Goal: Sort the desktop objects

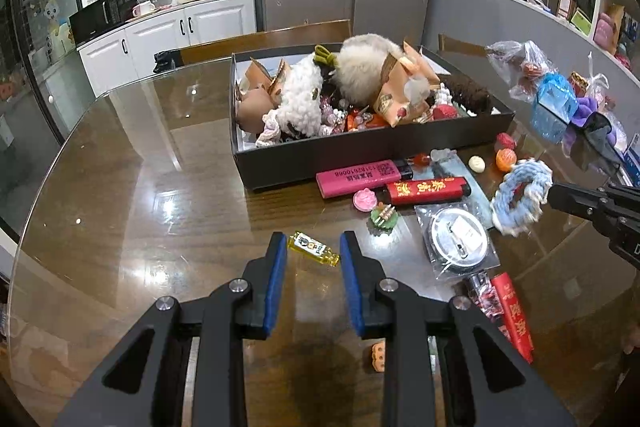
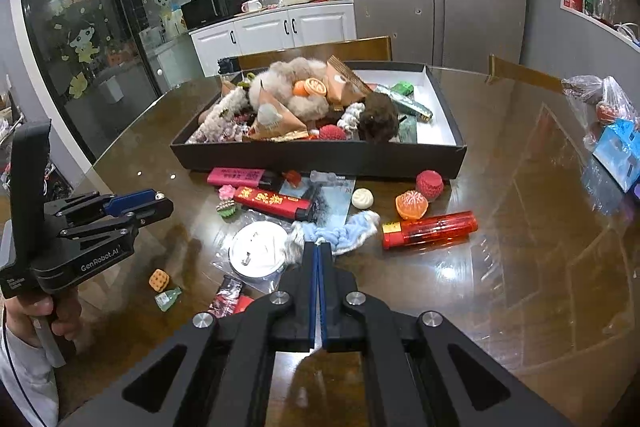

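Observation:
My left gripper [image 1: 313, 247] is open just above the table, its blue pads on either side of a small yellow bottle [image 1: 313, 248] lying flat. It also shows at the left of the right wrist view [image 2: 158, 201]. My right gripper [image 2: 319, 251] is shut on a blue and white braided rope ring [image 2: 340, 229] and holds it above the table. The ring also shows in the left wrist view [image 1: 520, 197], hanging from the right gripper's tip [image 1: 554, 193]. A black box [image 1: 360, 151] full of plush toys and trinkets stands at the table's middle.
In front of the box lie a pink lighter [image 1: 362, 177], a red lighter [image 1: 426, 190], a bagged round tin [image 1: 460, 239], an orange lighter [image 2: 430, 229], small candies and charms. A red packet [image 1: 514, 315] lies near right. Plastic bags [image 1: 552, 87] sit far right.

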Available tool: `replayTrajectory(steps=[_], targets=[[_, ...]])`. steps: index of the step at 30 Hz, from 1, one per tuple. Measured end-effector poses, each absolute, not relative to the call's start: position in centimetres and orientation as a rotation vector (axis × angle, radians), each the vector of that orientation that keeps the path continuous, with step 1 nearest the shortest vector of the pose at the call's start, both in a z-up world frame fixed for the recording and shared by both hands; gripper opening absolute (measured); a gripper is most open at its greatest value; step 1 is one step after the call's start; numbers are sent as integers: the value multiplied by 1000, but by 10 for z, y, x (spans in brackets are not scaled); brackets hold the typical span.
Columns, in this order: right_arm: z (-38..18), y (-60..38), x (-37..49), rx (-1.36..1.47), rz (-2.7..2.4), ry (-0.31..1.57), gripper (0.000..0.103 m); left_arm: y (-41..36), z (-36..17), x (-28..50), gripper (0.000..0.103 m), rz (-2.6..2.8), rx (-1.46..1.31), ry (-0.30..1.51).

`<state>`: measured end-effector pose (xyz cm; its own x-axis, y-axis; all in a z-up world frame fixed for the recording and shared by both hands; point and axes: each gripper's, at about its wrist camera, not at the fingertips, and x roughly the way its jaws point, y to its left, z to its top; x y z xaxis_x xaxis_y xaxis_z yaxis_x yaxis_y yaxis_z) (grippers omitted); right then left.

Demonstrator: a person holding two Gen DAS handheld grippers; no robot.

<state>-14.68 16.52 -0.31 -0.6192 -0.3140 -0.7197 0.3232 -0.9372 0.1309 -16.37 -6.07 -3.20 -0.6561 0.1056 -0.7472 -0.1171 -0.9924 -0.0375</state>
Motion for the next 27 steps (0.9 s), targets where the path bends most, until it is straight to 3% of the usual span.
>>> replayTrajectory(steps=[22, 24, 26, 27], targets=[[-1, 172, -150, 1114, -2560, 17, 2, -59, -28, -158, 28, 2726, -1219, -11], [0, 173, -149, 1099, -2577, 29, 13, -57, -29, -159, 28, 2720, -1221, -12], [5, 176, -148, 1069, -2610, 46, 50, -55, -30, -158, 28, 2713, -1220, -5], [7, 177, -147, 1046, -2632, 67, 56, -54, -30, -158, 28, 2712, -1220, 1]])
